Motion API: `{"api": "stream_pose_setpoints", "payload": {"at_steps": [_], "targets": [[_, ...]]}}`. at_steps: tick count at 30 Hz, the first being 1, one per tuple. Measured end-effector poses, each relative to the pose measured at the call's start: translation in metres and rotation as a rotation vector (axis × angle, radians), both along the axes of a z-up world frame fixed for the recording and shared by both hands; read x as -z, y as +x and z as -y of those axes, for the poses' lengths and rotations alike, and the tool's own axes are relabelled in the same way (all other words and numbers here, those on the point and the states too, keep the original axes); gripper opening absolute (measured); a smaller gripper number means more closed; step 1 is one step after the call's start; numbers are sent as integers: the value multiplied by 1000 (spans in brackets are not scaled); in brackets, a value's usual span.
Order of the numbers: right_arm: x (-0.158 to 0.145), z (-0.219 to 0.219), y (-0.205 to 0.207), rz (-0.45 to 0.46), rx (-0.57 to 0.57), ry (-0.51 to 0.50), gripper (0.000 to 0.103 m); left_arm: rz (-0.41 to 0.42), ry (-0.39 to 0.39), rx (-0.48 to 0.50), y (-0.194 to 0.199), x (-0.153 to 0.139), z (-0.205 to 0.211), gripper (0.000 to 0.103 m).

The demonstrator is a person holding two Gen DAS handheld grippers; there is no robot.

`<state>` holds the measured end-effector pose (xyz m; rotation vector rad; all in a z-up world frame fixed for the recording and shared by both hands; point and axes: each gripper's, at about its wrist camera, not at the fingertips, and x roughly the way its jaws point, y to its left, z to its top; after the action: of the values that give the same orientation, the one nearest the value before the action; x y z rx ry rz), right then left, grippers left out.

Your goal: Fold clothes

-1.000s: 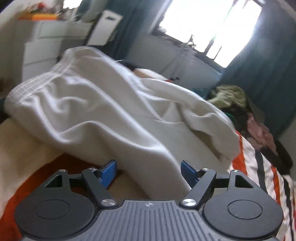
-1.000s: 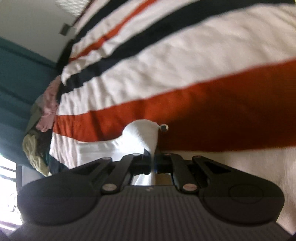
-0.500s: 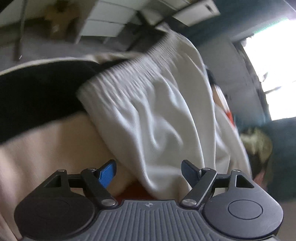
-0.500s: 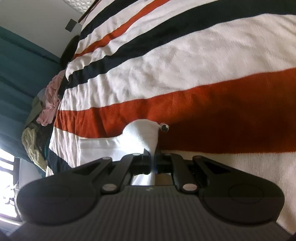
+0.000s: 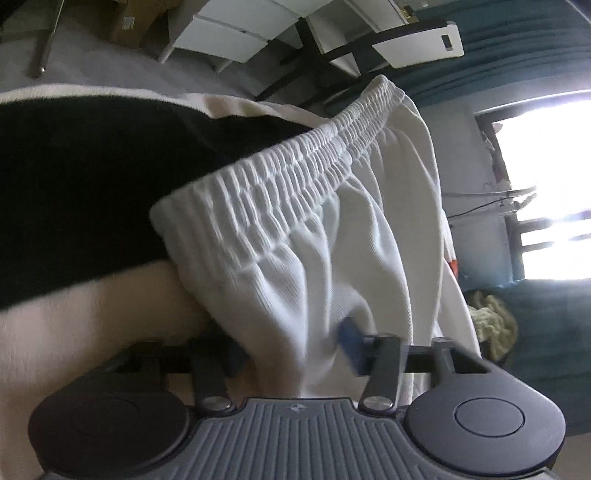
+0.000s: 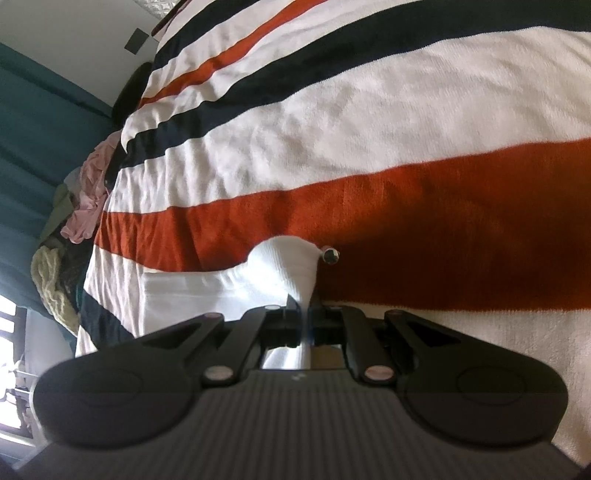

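Landmark: the striped blanket (image 6: 332,122) on the bed, bands of cream, orange and black.

Right gripper (image 6: 304,314): fingers pressed together with only a thin fold of white shorts (image 6: 284,266) between them, so it is clamped on the fabric. The pinched cloth bunches up into a small hump just ahead of the fingertips, over the blanket's wide orange band. A small metal-tipped end (image 6: 331,255) sticks out at the right side of that hump, against the orange band. The rest of the white fabric runs off to the left of the hump, lying flat on the blanket.

Left gripper (image 5: 291,350): fingers apart with a thick fold of the white shorts (image 5: 332,240) sitting between them. The right blue pad (image 5: 351,341) is touching the cloth; the left finger is blurred and mostly hidden behind the fabric. Cannot tell whether the fingers are actually pinching the fold or just straddling it.

In the left wrist view, the elastic waistband (image 5: 295,162) runs diagonally above the fingers, over the blanket's black and cream bands. The shorts hang draped from the waistband down to the fingers.

Beyond the blanket's edge: white drawer unit (image 5: 229,33), teal curtain (image 5: 517,55), bright window (image 5: 550,184). A heap of other clothes (image 6: 74,206) sits at the blanket's far left edge in the right wrist view.
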<state>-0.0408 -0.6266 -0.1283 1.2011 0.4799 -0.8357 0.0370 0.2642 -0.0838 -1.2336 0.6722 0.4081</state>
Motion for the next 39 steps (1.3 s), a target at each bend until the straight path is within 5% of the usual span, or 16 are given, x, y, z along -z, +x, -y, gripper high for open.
{"api": "stream_pose_setpoints", "payload": {"at_steps": [1, 7, 11, 15, 24, 29, 30, 31, 32, 34, 35, 39], "targets": [[0, 0, 0, 0, 0, 2, 7, 12, 3, 2, -3, -2, -2, 21], [1, 0, 0, -3, -8, 1, 7, 114, 26, 26, -28, -37, -22, 11], [2, -1, -1, 6, -7, 17, 7, 145, -87, 39, -54, -55, -45, 8], [0, -3, -6, 21, 11, 22, 7, 126, -21, 103, -78, -68, -46, 8], [-1, -5, -7, -7, 17, 8, 7, -11, 21, 125, -118, -32, -59, 8], [-10, -5, 2, -74, -63, -51, 12, -2, 102, 218, -110, -47, -61, 25], [-11, -5, 4, -87, -81, -57, 16, -3, 126, 234, -109, -52, -60, 43], [-13, -5, 7, -100, -104, -69, 22, -4, 155, 249, -107, -57, -58, 58], [-15, -6, 9, -112, -127, -83, 27, -12, 199, 256, -108, -63, -56, 63], [-24, -10, 11, -139, -156, -147, 65, -35, 309, 262, -111, -77, -49, 80], [-30, -13, 11, -149, -152, -189, 73, -43, 365, 266, -112, -85, -44, 82], [-58, -27, 9, -159, -142, -355, 80, -13, 551, 298, -119, -114, -17, 87]]}}
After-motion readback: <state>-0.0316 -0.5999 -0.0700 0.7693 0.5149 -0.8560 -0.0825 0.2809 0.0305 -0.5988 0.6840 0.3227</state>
